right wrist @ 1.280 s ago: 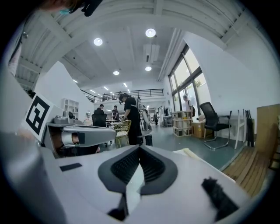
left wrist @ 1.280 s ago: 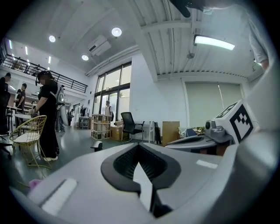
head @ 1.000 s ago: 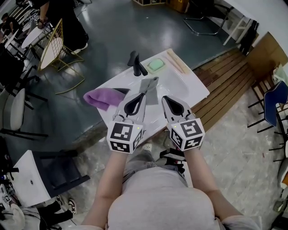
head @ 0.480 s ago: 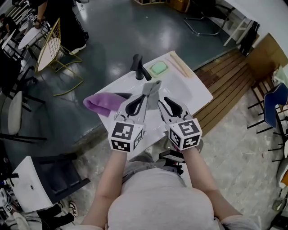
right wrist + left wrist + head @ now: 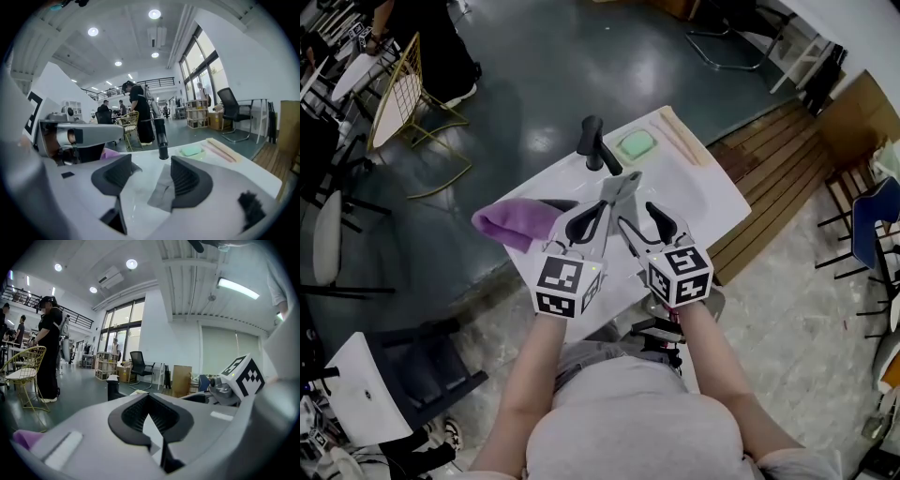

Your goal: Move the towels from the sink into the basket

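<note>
Towels — one grey towel (image 5: 621, 190), one purple towel (image 5: 514, 223) — two in all.

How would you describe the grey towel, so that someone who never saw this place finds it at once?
Find the white sink standing on the dark floor, with a black faucet at its far edge. Just in front of the faucet lies the grey towel. The only other towel, the purple towel, is bright and sits at the sink's left edge.

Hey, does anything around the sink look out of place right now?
The purple towel hangs over the sink's left edge, partly off it, while the grey towel lies in the basin.
</note>
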A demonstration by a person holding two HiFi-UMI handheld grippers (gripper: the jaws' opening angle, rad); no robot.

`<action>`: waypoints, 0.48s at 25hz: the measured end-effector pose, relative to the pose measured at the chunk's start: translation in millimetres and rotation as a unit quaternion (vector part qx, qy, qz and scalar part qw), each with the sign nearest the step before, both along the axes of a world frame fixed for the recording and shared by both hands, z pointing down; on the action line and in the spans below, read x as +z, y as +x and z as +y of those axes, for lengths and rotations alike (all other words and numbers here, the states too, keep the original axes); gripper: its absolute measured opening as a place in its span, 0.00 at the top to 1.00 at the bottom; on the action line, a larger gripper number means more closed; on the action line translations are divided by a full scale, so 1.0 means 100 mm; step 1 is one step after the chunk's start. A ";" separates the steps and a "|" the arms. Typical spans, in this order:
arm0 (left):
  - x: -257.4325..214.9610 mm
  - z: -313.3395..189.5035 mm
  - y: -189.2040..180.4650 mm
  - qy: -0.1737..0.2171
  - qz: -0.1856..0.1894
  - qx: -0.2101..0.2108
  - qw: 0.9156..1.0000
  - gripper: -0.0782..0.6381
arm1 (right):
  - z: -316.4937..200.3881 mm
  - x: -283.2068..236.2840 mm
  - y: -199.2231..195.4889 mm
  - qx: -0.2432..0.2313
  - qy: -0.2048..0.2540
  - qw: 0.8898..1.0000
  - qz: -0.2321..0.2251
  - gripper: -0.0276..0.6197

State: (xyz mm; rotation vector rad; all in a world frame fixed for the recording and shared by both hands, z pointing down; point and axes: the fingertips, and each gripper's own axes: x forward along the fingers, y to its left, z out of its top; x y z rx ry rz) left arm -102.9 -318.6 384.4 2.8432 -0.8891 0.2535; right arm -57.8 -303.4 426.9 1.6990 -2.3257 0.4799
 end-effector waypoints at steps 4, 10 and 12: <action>0.09 -0.10 -0.01 -0.008 -0.005 -0.005 1.000 0.88 | -0.13 0.18 0.01 -0.001 -0.028 1.000 -0.006 0.57; 0.31 -0.20 0.03 -0.031 -0.009 -0.007 0.999 0.88 | -0.27 0.49 0.06 0.001 -0.070 0.997 -0.019 0.57; 0.37 -0.23 0.04 -0.038 -0.011 -0.007 0.999 0.88 | -0.32 0.57 0.06 0.002 -0.082 0.996 -0.022 0.57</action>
